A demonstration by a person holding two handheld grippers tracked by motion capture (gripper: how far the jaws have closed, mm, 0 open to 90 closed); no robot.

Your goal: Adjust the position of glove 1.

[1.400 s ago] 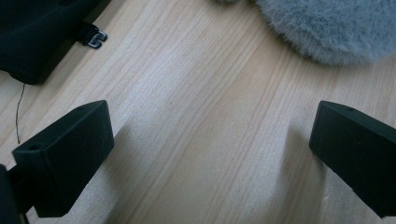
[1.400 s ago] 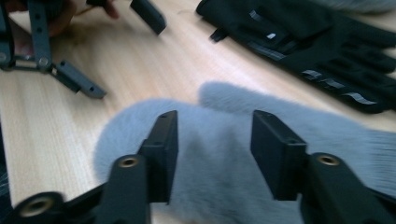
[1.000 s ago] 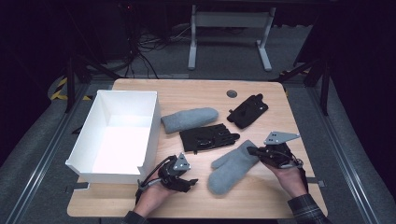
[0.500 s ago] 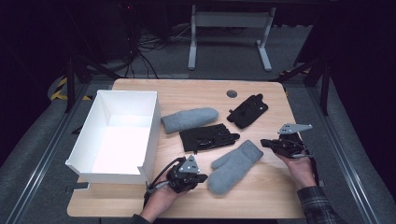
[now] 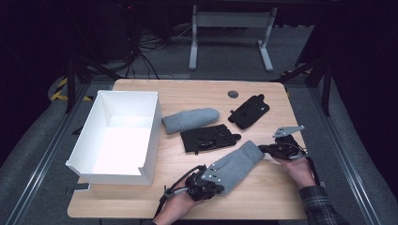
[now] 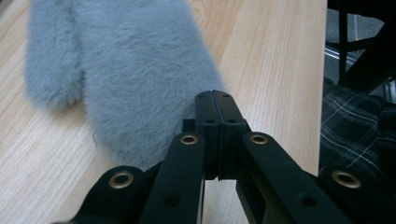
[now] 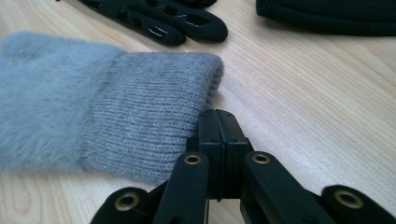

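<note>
A grey fuzzy mitten (image 5: 239, 159) lies slanted on the wooden table (image 5: 263, 197), between my two grippers. My left gripper (image 5: 217, 179) is at its fuzzy fingertip end, jaws shut. In the left gripper view the tips (image 6: 215, 95) rest against the edge of the mitten (image 6: 135, 70), with no fabric visible between the pads. My right gripper (image 5: 264, 149) is shut at the ribbed cuff end. There the tips (image 7: 217, 114) sit just off the cuff's corner (image 7: 154, 116). A second grey mitten (image 5: 190, 119) lies farther back.
A white open box (image 5: 119, 136) stands on the table's left half. Two black gloves lie behind the mitten, one (image 5: 211, 138) at the centre and one (image 5: 248, 111) at the back right. A small grey disc (image 5: 233, 93) sits near the far edge. A plaid sleeve (image 6: 355, 126) is at the right.
My left gripper has slid right, up to the mitten's fingertip end. The right gripper drew away to the right, then came back down near the cuff. The mitten has stayed put.
</note>
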